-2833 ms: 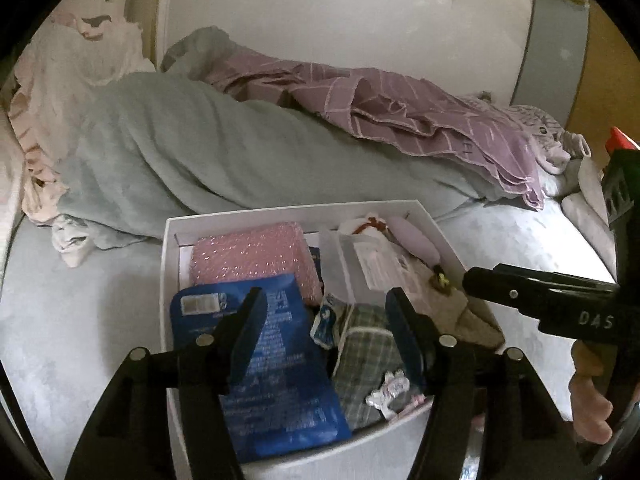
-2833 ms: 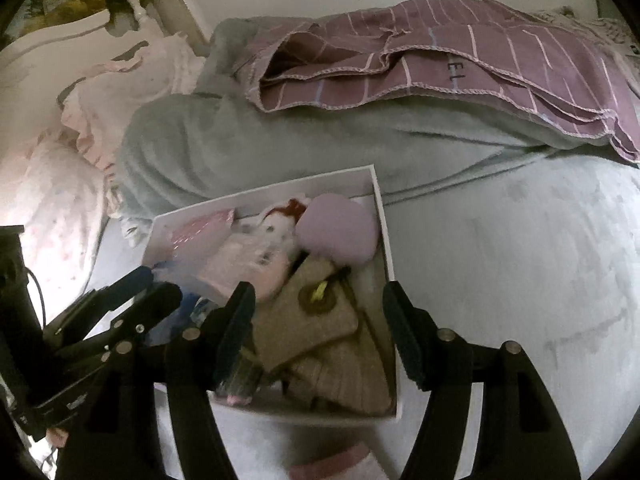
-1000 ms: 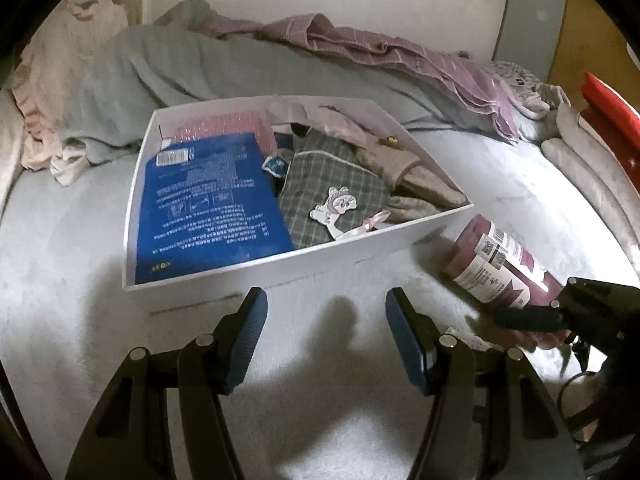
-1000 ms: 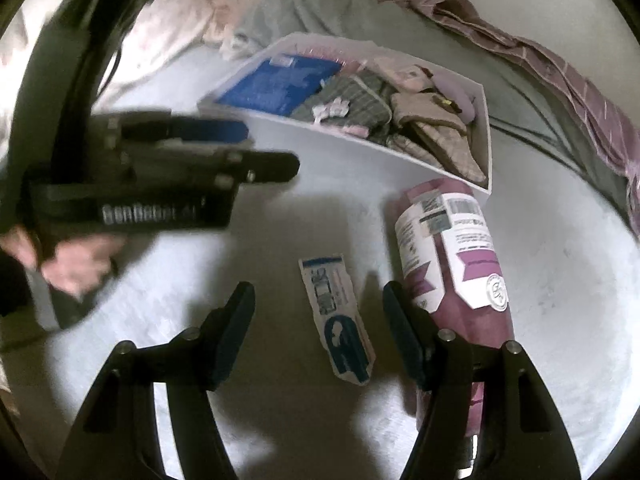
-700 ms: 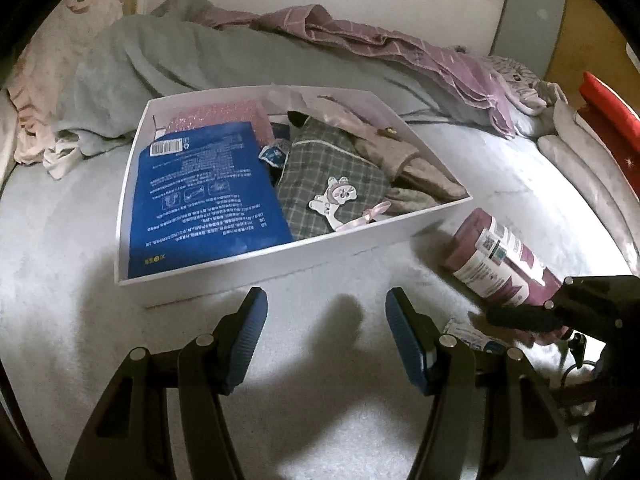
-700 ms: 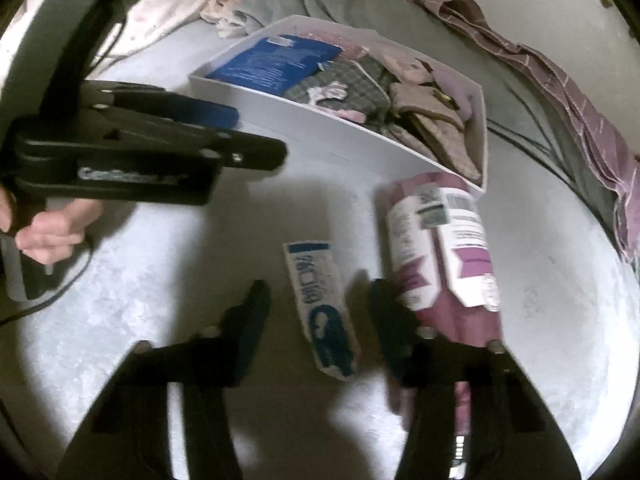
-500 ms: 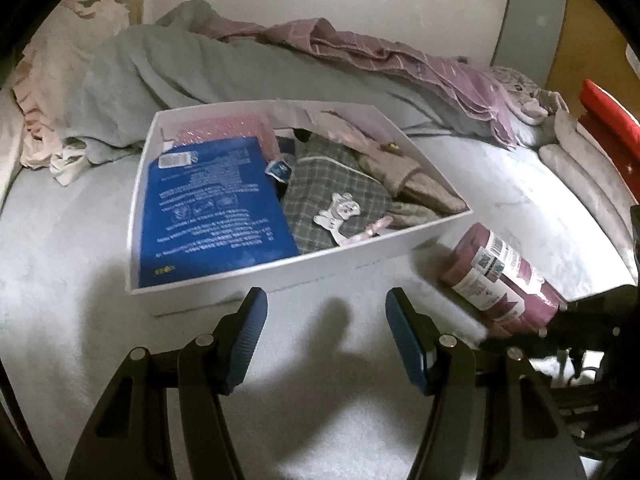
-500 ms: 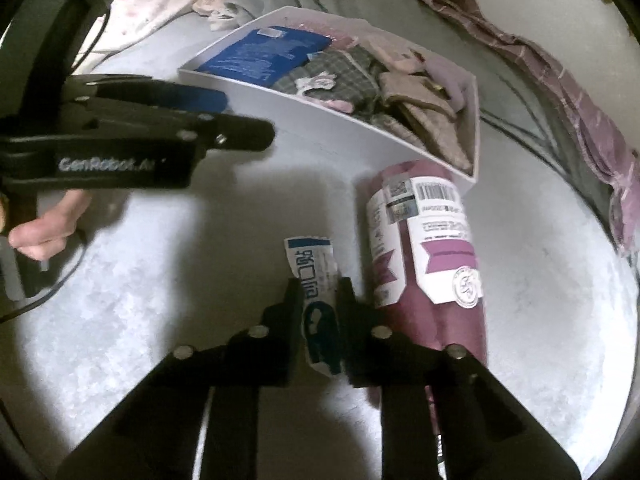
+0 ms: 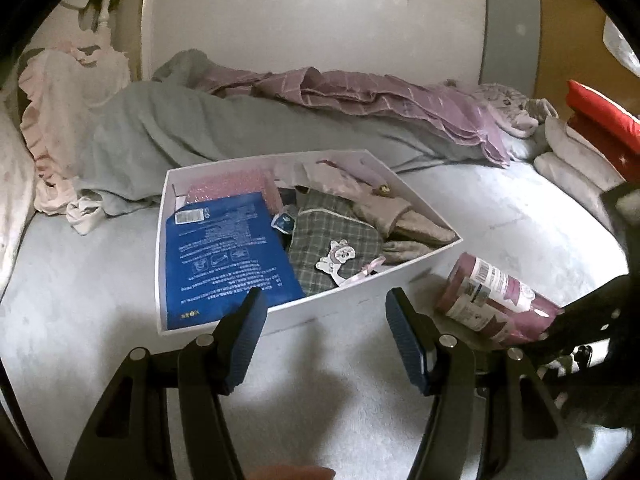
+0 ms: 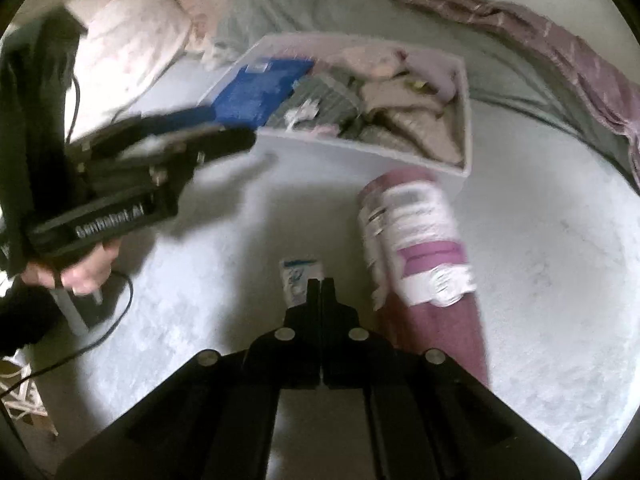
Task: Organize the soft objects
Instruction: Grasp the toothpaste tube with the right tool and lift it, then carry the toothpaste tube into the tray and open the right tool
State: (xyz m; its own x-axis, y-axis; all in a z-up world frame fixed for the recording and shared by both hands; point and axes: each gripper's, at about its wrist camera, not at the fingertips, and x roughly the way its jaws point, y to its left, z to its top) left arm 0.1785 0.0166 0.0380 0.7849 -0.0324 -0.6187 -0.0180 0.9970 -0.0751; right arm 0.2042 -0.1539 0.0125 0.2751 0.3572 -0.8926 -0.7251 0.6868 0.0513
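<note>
A white box (image 9: 360,304) (image 10: 466,92) on the pale bed holds a blue packet (image 9: 224,256), a green checked cloth (image 9: 332,232) and beige cloth pieces (image 9: 404,220). A maroon roll with a white label (image 9: 496,300) (image 10: 416,232) lies just outside the box's near right corner. My right gripper (image 10: 321,282) is shut on a small white-and-blue sachet (image 10: 298,276) lying left of the roll. My left gripper (image 9: 322,336) stands open with nothing between its fingers, just short of the box's near wall; it also shows in the right wrist view (image 10: 224,136).
A grey-green blanket (image 9: 180,128) and a purple striped cloth (image 9: 380,96) lie heaped behind the box. Pink frilled bedding (image 9: 52,120) is at the left, a red cushion (image 9: 604,116) at the right. A hand (image 10: 84,272) grips the left gripper's handle, cable trailing.
My right gripper's jaws closed from wide open onto the small sachet beside the maroon roll. The left gripper stayed open, tilting up a little in front of the box.
</note>
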